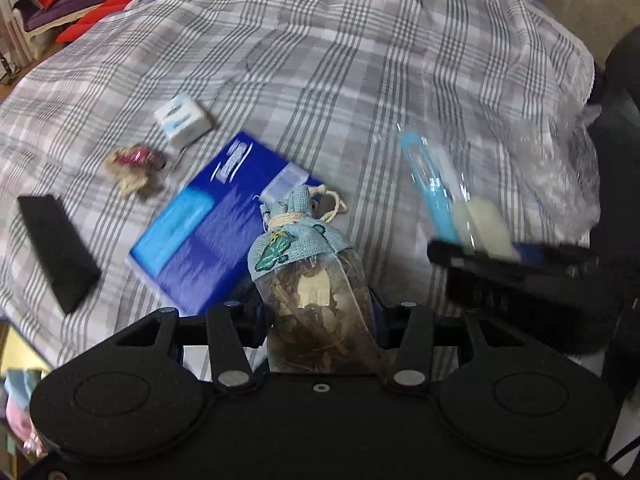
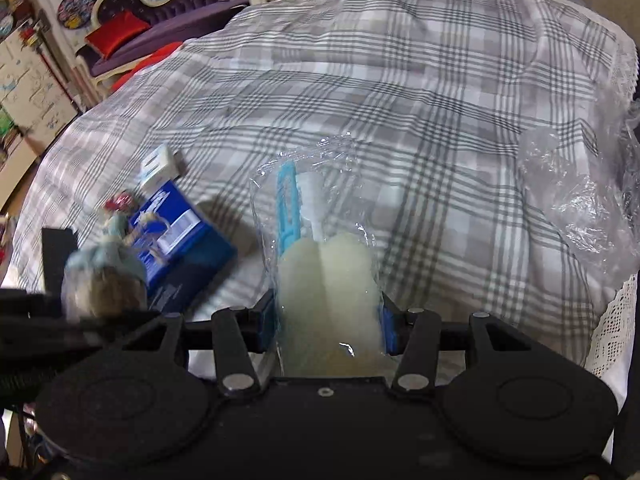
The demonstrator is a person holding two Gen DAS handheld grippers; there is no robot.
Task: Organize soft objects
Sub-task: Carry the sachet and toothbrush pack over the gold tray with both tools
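Nearest the left wrist camera, a sachet with a pale blue cloth top tied with cord and a clear lower half of dried material is clamped between the jaws of the left gripper. In the right wrist view, a clear packet of pale sponge brushes with a blue handle is pinched by the right gripper. Both are held above the grey plaid cloth. Just beyond the sachet, a blue pack is seen lying on the cloth, with a black flat case to its left. Farther off, a small burlap trinket and a white box are laid. Crumpled clear plastic is seen at the right edge.
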